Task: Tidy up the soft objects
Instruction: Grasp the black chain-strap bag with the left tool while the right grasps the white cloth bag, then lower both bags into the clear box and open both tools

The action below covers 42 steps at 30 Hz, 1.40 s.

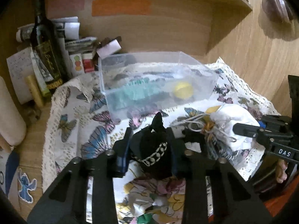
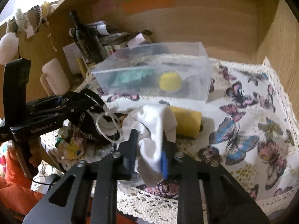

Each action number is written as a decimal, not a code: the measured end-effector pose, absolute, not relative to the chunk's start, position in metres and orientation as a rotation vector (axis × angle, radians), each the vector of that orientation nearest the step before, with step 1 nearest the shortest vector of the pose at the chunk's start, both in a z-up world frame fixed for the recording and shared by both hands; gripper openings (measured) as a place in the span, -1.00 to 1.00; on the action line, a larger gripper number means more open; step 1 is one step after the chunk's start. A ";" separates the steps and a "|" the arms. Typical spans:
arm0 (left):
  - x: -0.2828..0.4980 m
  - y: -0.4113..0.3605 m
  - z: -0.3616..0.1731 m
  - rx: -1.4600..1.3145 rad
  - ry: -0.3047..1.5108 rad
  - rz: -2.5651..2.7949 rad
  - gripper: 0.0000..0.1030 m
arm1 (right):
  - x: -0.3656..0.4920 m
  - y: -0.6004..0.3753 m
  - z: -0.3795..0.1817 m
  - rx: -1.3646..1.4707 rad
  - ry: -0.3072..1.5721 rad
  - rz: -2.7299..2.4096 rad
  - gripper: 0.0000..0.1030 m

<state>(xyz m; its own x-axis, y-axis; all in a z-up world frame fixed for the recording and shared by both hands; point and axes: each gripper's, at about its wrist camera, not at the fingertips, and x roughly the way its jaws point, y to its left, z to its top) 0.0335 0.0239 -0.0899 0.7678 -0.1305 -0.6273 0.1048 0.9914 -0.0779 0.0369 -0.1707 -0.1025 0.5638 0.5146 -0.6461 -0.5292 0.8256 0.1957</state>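
My left gripper [image 1: 149, 143] is shut on a black fabric piece with a pale chain trim [image 1: 151, 147], held just above the butterfly cloth [image 1: 78, 115]. My right gripper [image 2: 149, 149] is shut on a white cloth [image 2: 153, 130], which also shows in the left wrist view [image 1: 235, 117]. A clear plastic box [image 1: 149, 80] stands behind, holding a teal soft item [image 1: 136, 89] and a yellow ball [image 1: 184, 90]. A yellow sponge [image 2: 188, 123] lies on the cloth beside the white cloth. The left gripper shows at the left of the right wrist view [image 2: 87, 102].
A dark bottle [image 1: 44, 43], papers and small boxes [image 1: 78, 46] crowd the back left corner. A cream mug [image 2: 54, 76] stands left of the box. Wooden walls [image 2: 280, 46] enclose the desk. A corded pouch [image 2: 108, 125] lies between the grippers.
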 end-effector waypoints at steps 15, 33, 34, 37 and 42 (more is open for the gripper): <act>0.042 0.050 -0.013 -0.065 0.450 -0.079 -0.48 | 0.050 -0.192 -0.035 0.030 0.499 0.564 -0.67; 0.106 0.057 0.032 -0.066 0.314 -0.026 -0.48 | 0.119 -0.173 0.000 -0.033 0.401 0.545 -0.67; 0.113 0.055 0.028 -0.062 0.325 -0.027 -0.48 | 0.124 -0.171 -0.001 -0.040 0.408 0.542 -0.67; 0.131 0.051 0.017 -0.052 0.362 -0.032 -0.48 | 0.140 -0.164 -0.006 -0.065 0.435 0.537 -0.67; 0.165 0.045 -0.012 -0.049 0.469 -0.061 -0.48 | 0.163 -0.153 -0.018 -0.109 0.492 0.515 -0.67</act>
